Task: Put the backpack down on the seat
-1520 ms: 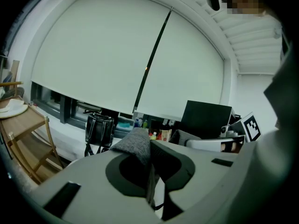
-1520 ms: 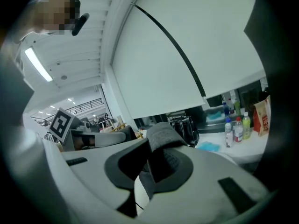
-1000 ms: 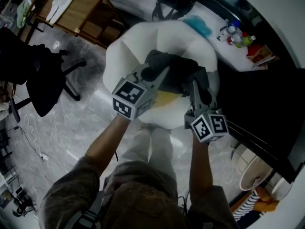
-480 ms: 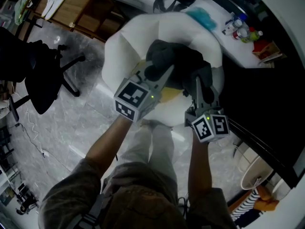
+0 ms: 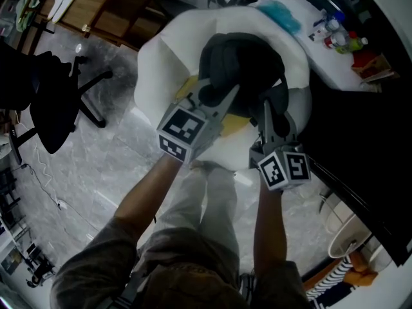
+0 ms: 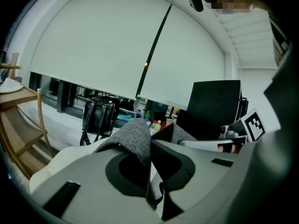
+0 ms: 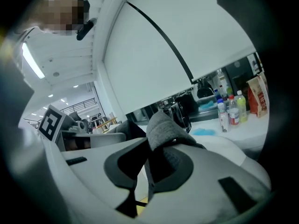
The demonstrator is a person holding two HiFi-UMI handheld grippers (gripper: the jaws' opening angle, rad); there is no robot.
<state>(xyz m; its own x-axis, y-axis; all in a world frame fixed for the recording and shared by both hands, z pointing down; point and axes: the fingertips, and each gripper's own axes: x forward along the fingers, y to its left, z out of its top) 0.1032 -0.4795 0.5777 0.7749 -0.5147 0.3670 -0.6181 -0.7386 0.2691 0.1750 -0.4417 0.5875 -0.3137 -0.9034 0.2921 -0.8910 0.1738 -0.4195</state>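
- Left tool point(image 6: 149, 160) is clamped on a fold of the grey backpack's fabric, and the right tool point(image 7: 145, 164) pinches another fold the same way.
- Both have sunk over the last second, carrying the backpack point(image 5: 241, 63) deeper into the white seat point(image 5: 161, 63).
- It appears to be settling against the seat back, so release looks close.
- Beyond, bottles point(image 5: 338, 38) stand on the table point(image 5: 325, 69).

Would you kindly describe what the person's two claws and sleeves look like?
The left claw and right claw are pale grey plastic with dark recessed insets on their inner faces. The left cube and right cube bear black-and-white square markers. The person wears olive-brown sleeves that leave the forearms bare.
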